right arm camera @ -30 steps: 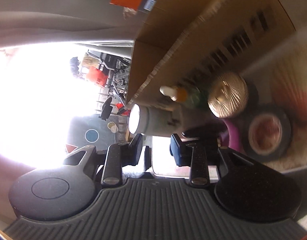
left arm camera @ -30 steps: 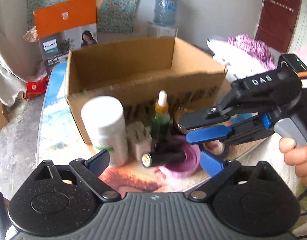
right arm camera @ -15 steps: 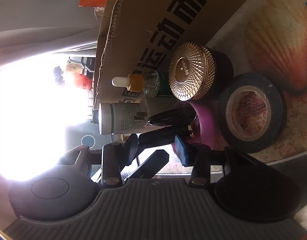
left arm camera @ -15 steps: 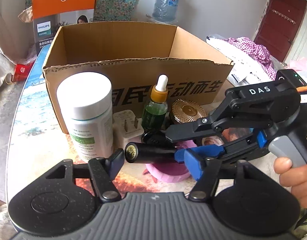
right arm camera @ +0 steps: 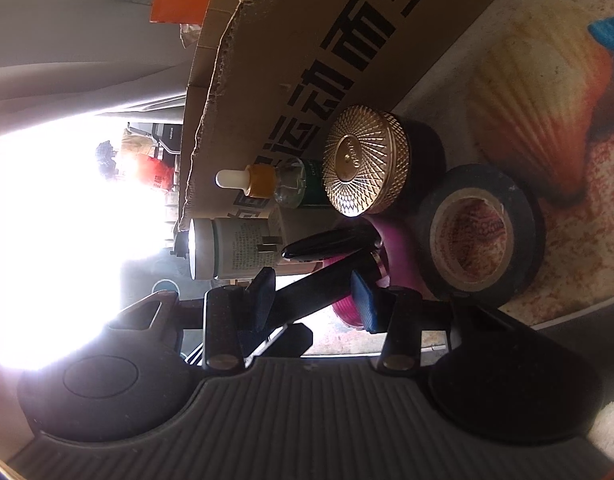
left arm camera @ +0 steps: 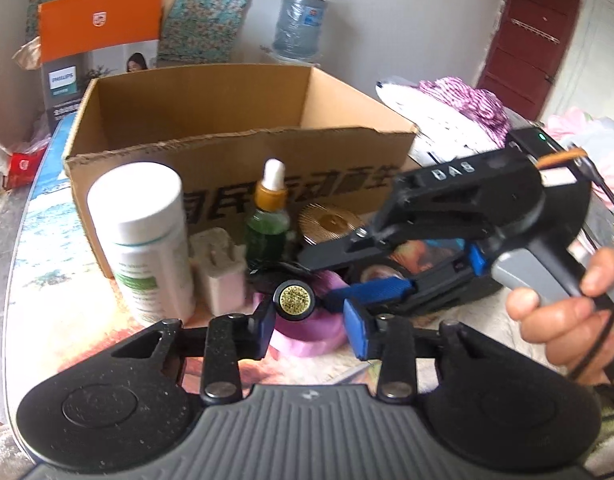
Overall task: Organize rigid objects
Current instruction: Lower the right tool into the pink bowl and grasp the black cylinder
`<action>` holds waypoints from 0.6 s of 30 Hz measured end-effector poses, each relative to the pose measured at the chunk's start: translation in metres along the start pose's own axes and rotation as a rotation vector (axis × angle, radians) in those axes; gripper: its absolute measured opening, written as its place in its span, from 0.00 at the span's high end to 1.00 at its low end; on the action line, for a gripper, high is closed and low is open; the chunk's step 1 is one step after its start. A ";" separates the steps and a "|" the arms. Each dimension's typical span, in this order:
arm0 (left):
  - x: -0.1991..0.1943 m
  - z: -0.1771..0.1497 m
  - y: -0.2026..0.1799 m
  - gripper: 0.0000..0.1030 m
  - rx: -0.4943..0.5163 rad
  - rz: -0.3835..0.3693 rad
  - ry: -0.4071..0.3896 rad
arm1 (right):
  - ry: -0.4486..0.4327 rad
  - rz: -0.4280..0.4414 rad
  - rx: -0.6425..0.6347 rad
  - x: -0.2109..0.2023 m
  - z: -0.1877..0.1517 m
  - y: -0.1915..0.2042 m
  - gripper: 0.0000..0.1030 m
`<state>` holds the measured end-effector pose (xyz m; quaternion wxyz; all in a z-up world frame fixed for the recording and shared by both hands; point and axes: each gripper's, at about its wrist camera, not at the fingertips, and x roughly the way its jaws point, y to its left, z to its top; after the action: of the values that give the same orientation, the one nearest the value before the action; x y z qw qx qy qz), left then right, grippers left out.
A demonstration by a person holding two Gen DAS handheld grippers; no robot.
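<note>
A black tube with a gold end (left arm camera: 293,300) lies across a pink ring (left arm camera: 307,330) in front of an open cardboard box (left arm camera: 235,152). My left gripper (left arm camera: 309,326) is open; the tube's end sits between its fingers near the left one. My right gripper (right arm camera: 314,298), rolled on its side, has its fingers around the tube (right arm camera: 327,276), still a little apart from it; it shows in the left wrist view (left arm camera: 367,264). A white bottle (left arm camera: 145,236), a white plug (left arm camera: 219,268), a green dropper bottle (left arm camera: 269,216), a gold jar (right arm camera: 367,160) and a black tape roll (right arm camera: 479,236) stand nearby.
An orange Philips box (left arm camera: 99,60) stands behind the cardboard box. A water jug (left arm camera: 301,20) is at the back. Clothes (left arm camera: 463,100) lie at the right. The table edge (right arm camera: 579,312) runs close to the tape roll. A black oval object (right arm camera: 331,242) lies by the pink ring.
The tube's gold end has swung towards the left camera and now points between the left fingers. The right gripper has shifted along the tube. The left gripper has narrowed somewhat.
</note>
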<state>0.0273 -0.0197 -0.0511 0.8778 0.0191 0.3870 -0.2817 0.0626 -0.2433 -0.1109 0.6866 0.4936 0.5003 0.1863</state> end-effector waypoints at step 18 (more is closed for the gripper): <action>0.030 0.005 -0.010 0.71 0.010 0.014 0.127 | 0.037 -0.088 -0.049 0.011 0.002 0.019 0.61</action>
<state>0.0413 -0.0438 -0.0664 0.8534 0.0439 0.4402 -0.2756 0.0735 -0.2274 -0.1003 0.6966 0.4509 0.5292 0.1772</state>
